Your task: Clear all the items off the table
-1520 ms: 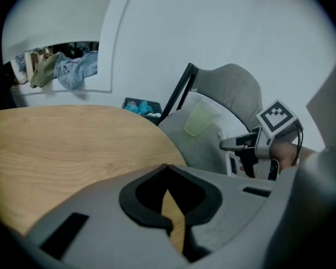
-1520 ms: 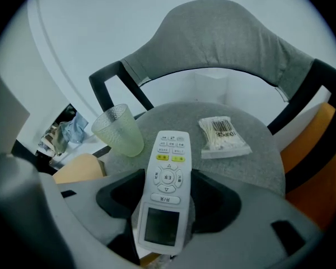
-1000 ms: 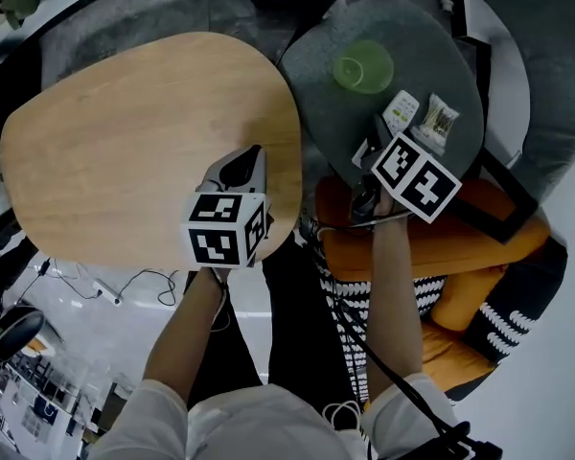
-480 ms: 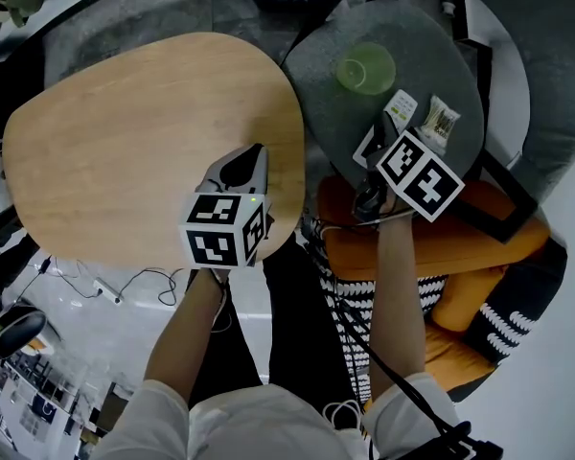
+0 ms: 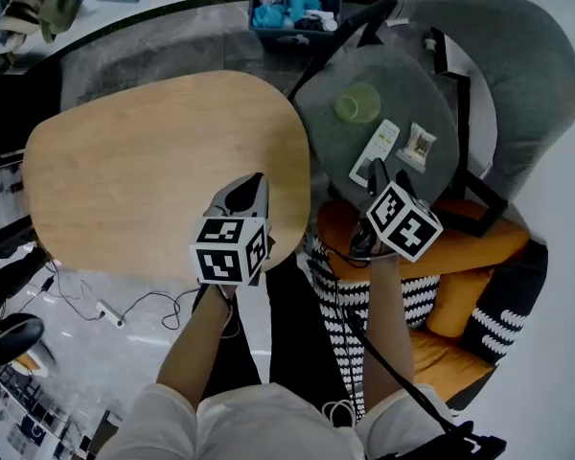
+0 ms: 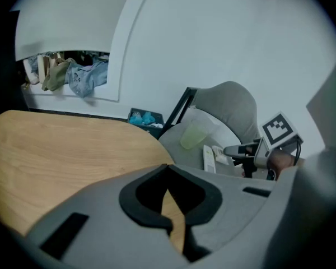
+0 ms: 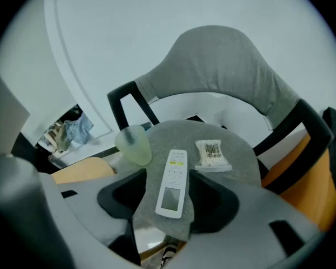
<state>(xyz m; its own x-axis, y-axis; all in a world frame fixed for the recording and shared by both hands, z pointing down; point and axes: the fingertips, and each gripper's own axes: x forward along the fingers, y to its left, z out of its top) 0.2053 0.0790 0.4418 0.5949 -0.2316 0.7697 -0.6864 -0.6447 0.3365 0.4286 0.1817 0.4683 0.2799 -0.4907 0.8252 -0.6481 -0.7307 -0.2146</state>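
**Both grippers in the air, loose stuff all sitting on the chair**

Quick look from the head view first. Left gripper [image 6: 169, 212] hovering over the near edge of the wooden table [image 5: 153, 161], nose pointed down and away. Right gripper [image 7: 169, 206] hanging over the front edge of the gray chair seat [image 5: 412, 84], right beside the table's right end.

Left jaws drawn nearly together, only a thin sliver of tabletop peeking through the gap, nothing clamped. Right jaws well apart, just been closing a touch, also clamped on nothing. White remote [image 7: 172, 182] framed neatly in that gap in the right gripper view, but lying flat on the seat below, pads clear of it.

As for the task's bits, all three resting on the seat rather than on the table. Translucent green cup [image 5: 358, 103] toward the back of the seat, left of the remote's far end. Remote in the middle, long axis running away from the gripper, little screen at the near end, yellowish band at the far end. Small clear packet [image 5: 421, 145] with a barcode label just to the right of the remote, close but apparently not touching.

Around the edges: blue bin [image 5: 295, 8] stuffed with teal cloth on the floor past the table, orange cushion [image 5: 479, 245] under the right forearm, black-and-white patterned fabric [image 5: 412, 300] just below that.
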